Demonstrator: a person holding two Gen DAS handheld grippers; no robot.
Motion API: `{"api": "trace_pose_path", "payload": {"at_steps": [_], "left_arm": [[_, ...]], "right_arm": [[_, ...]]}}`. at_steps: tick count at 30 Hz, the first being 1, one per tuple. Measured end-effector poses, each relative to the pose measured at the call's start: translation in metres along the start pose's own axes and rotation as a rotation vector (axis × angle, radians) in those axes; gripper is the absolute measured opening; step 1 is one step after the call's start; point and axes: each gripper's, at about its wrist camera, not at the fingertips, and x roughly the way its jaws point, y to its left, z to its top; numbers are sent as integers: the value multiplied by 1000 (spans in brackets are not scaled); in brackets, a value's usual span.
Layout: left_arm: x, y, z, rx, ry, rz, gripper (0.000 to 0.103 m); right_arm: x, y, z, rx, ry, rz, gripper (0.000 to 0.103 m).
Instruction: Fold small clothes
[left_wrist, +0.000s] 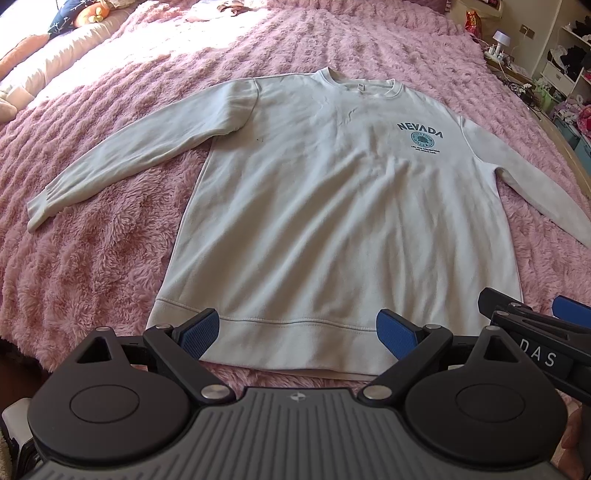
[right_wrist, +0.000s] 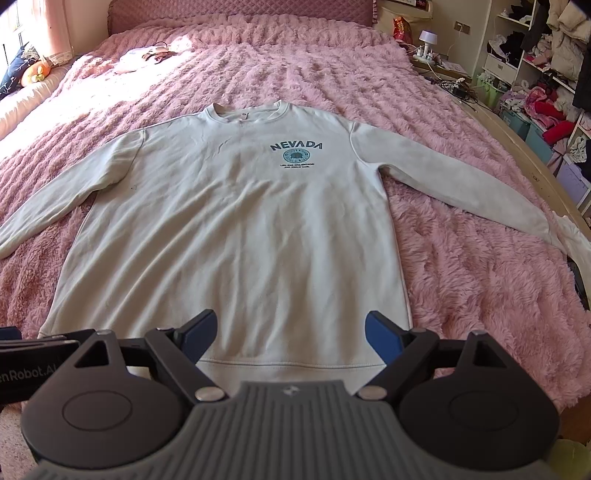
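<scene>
A white long-sleeved sweatshirt (left_wrist: 303, 206) with a blue "NEVADA" print lies flat, face up, on a pink fluffy bedspread (left_wrist: 92, 266), both sleeves spread out; it also shows in the right wrist view (right_wrist: 240, 229). My left gripper (left_wrist: 297, 332) is open and empty, hovering over the hem near its left half. My right gripper (right_wrist: 290, 338) is open and empty over the hem's right half. The right gripper also shows at the right edge of the left wrist view (left_wrist: 532, 321).
The bed's wooden edge (right_wrist: 546, 177) runs along the right, with a cluttered shelf of clothes (right_wrist: 543, 74) beyond it. A bedside lamp (right_wrist: 428, 38) and cables stand at the far right. Pillows and a plush toy (right_wrist: 35, 72) lie at the far left.
</scene>
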Motion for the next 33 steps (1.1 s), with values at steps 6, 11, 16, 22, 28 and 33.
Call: {"api": "trace_pose_path", "payload": {"at_steps": [6,11,16,22,28,33], "left_arm": [[2,-3,1,4,4,-3,103],[6,-10,5,15,4,-17,103],[13,-34,18,74,-20,-50,103],[30,-95,49,205,-74,-144,103],[64,-170,86,331,-95,-218,103],[94,-231,107,419,-105,-247,103]], "right_arm": [[2,-2,0,5,3,-3,83],[9,-3,9,-20,22,-44,83],[20,-45,16,121,70,-50,83],[40,-118,21,173,5,-188,83],[54,-222,23,425,-138,-104,83],[79,-298,23,611,-210,-31,83]]}}
